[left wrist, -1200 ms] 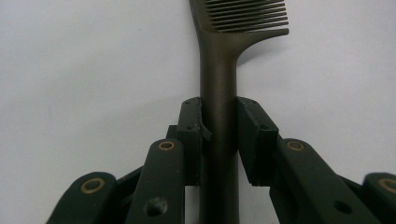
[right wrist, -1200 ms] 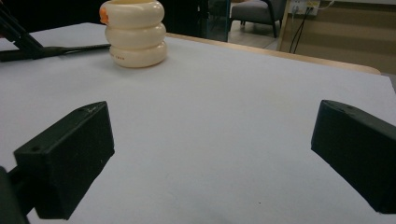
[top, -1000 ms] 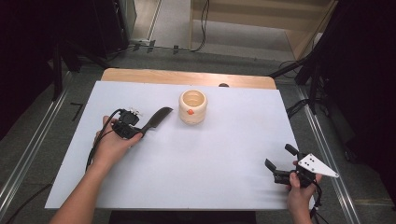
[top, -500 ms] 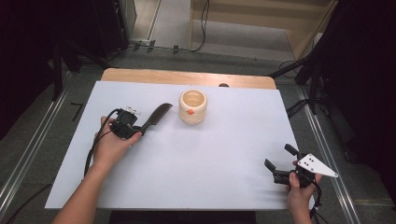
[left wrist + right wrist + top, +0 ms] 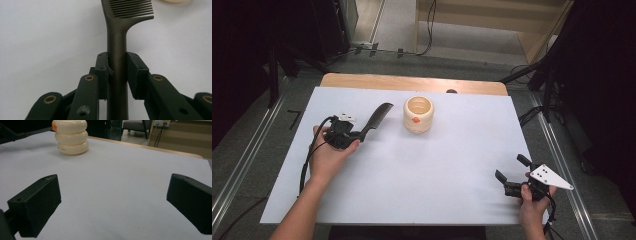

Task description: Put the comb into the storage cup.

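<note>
My left gripper (image 5: 357, 134) is shut on the handle of a dark comb (image 5: 376, 118), whose toothed end points up and right toward a cream ribbed pot (image 5: 418, 114). In the left gripper view the pads (image 5: 103, 72) press both sides of the comb handle (image 5: 117, 60), and the teeth reach the top edge. My right gripper (image 5: 511, 168) rests near the table's front right corner, jaws wide apart with nothing between them. From the right gripper view the pot (image 5: 71, 137) stands far off at upper left, with an orange spot on its rim.
A white sheet (image 5: 442, 170) covers the table, with a wooden strip (image 5: 412, 83) along its far edge. Cables trail from both grippers. Metal rails run along the floor on either side.
</note>
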Action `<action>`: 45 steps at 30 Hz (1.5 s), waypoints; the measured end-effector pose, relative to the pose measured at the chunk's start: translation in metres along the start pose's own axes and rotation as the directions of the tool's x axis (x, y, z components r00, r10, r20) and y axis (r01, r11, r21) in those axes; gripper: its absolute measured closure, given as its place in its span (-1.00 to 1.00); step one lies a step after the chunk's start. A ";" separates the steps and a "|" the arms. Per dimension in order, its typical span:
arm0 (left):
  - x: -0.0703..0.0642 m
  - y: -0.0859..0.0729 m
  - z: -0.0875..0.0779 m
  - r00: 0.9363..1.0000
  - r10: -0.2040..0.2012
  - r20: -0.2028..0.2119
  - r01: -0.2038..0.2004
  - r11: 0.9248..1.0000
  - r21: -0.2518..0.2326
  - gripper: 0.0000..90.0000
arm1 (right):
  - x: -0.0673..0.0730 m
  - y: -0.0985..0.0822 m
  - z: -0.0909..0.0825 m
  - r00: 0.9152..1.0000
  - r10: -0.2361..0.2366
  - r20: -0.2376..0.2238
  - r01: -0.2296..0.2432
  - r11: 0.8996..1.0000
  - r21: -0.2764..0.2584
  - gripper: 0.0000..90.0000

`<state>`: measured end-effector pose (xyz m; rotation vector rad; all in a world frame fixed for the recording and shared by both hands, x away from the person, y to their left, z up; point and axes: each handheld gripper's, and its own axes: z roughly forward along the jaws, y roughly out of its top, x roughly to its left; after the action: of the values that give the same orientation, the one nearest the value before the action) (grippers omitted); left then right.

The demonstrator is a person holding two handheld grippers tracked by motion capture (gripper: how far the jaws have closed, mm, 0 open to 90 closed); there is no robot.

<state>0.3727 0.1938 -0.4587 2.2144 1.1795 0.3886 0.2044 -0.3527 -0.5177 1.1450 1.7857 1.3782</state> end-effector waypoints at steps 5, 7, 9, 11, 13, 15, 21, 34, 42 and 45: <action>-0.001 -0.001 -0.006 1.000 -0.019 0.012 0.020 0.998 -0.057 0.60 | 0.002 0.001 0.001 1.000 -0.008 0.008 0.008 1.000 0.011 -1.00; -0.002 0.000 -0.008 0.999 -0.029 0.019 0.030 0.997 -0.075 0.60 | 0.002 0.002 0.001 1.000 -0.007 0.011 0.007 1.000 0.011 -1.00; -0.003 0.001 -0.009 0.999 -0.032 0.026 0.035 0.995 -0.099 0.60 | 0.003 0.004 0.002 1.000 -0.006 0.011 0.005 1.000 0.023 -1.00; -0.006 0.001 -0.010 0.999 -0.033 0.027 0.036 0.992 -0.120 0.60 | 0.004 0.005 0.002 1.000 -0.008 0.012 0.008 1.000 0.026 -1.00; -0.007 0.001 -0.011 0.999 -0.039 0.030 0.043 0.988 -0.147 0.60 | 0.007 0.007 0.002 1.000 -0.004 0.008 0.003 1.000 0.029 -1.00; -0.009 0.001 -0.013 0.999 -0.042 0.027 0.046 0.983 -0.177 0.60 | 0.009 0.011 0.004 1.000 -0.009 0.004 0.009 0.999 0.031 -1.00; -0.016 -0.003 -0.020 0.998 -0.052 0.030 0.057 0.966 -0.253 0.60 | 0.018 0.029 0.011 0.999 -0.023 -0.023 0.023 0.999 0.026 -1.00; -0.032 -0.009 -0.024 1.000 -0.029 0.010 0.030 0.939 -0.343 0.60 | 0.051 0.072 0.039 0.993 -0.027 -0.115 0.028 1.000 0.007 -1.00; -0.045 -0.010 -0.026 0.999 -0.014 0.030 0.025 0.921 -0.389 0.60 | 0.069 0.096 0.061 0.989 -0.010 -0.145 0.010 1.000 -0.002 -1.00; -0.051 -0.009 -0.030 0.999 -0.005 0.034 0.019 0.912 -0.409 0.60 | 0.076 0.103 0.068 0.988 -0.003 -0.156 0.002 1.000 -0.006 -1.00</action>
<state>0.3234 0.1664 -0.4398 1.8402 0.9878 0.5400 0.2567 -0.2460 -0.4343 1.0563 1.8884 1.5066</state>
